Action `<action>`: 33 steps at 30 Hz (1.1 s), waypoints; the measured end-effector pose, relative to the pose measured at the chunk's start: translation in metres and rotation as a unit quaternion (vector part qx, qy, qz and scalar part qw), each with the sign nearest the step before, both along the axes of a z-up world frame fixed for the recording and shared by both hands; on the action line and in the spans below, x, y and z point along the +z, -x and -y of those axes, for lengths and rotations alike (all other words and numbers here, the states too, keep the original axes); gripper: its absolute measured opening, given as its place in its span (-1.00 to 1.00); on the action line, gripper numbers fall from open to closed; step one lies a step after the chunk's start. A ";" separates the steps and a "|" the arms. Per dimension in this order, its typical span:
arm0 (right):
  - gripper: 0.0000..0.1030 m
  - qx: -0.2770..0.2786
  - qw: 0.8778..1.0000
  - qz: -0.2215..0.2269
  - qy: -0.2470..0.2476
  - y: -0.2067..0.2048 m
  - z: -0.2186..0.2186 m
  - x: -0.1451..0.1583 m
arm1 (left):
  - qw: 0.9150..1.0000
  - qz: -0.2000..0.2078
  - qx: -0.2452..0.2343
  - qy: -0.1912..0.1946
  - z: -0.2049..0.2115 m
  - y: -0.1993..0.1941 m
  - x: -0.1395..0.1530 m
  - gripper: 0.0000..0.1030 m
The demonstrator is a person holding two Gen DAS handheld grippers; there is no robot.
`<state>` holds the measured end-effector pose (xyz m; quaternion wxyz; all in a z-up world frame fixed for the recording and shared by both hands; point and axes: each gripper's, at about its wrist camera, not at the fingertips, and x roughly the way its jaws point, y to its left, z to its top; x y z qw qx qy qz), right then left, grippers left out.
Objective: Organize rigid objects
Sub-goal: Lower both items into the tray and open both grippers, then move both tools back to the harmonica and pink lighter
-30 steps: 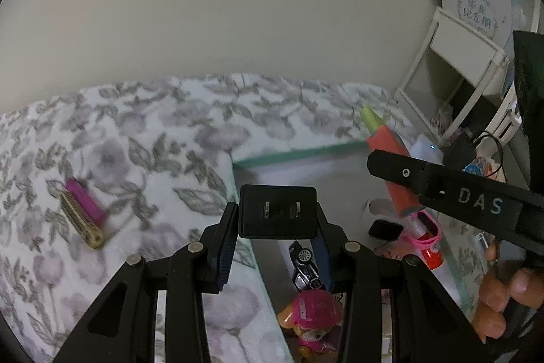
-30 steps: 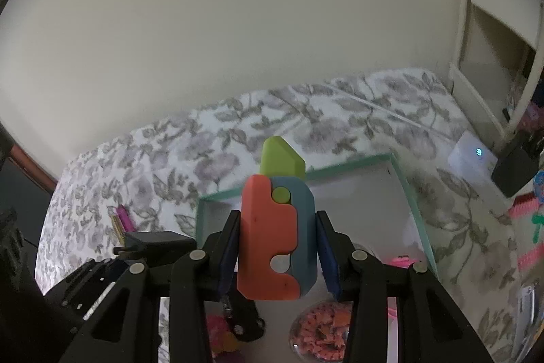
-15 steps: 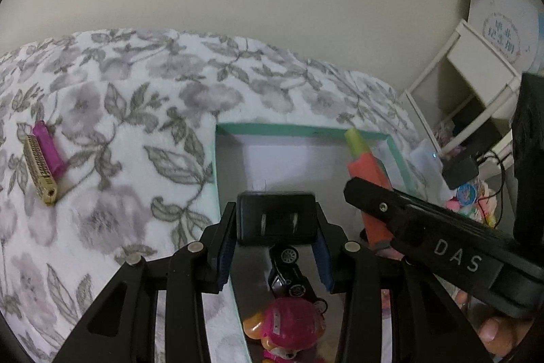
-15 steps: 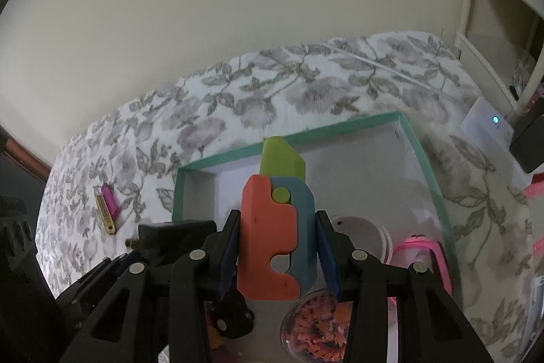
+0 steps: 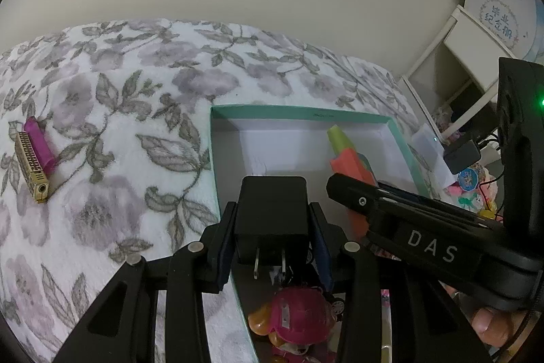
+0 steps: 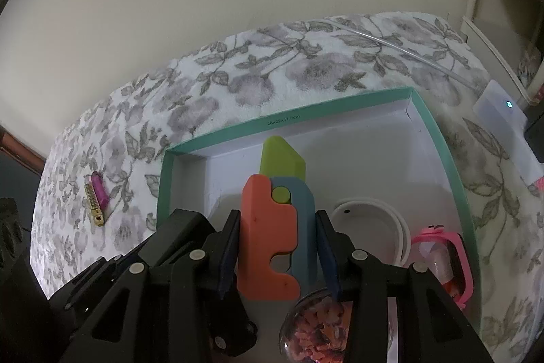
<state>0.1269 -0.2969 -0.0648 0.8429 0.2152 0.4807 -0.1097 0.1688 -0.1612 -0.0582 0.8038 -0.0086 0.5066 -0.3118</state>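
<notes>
Clamping a black plug adapter (image 5: 272, 210), the left gripper (image 5: 272, 247) hangs over the teal box (image 5: 306, 111); right gripper (image 6: 278, 257) pinches an orange-and-blue toy (image 6: 272, 237).

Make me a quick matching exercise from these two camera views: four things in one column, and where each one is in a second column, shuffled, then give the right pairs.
Things
1. black plug adapter
2. orange, blue and green toy
3. gold and purple pieces
4. pink toy figure

Places
A. lying on the floral blanket, outside the box
B. clamped in the right gripper
C. lying inside the teal box
D. clamped in the left gripper

Pairs: 1-D, 2-B, 3-A, 4-C
</notes>
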 end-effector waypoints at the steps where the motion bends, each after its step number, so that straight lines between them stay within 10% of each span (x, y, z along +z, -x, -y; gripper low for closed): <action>1: -0.12 0.000 1.000 -0.001 0.001 0.000 0.000 0.000 | 1.000 0.000 -0.001 0.000 0.000 0.000 0.000 -0.19; 28: -0.08 -0.019 0.997 0.068 0.042 0.016 0.004 0.059 | 1.000 0.006 0.025 -0.006 -0.016 -0.007 0.038 0.05; 33: 0.21 -0.022 0.996 0.071 0.053 0.019 0.003 0.064 | 0.997 0.012 0.075 -0.010 -0.038 -0.018 0.048 0.40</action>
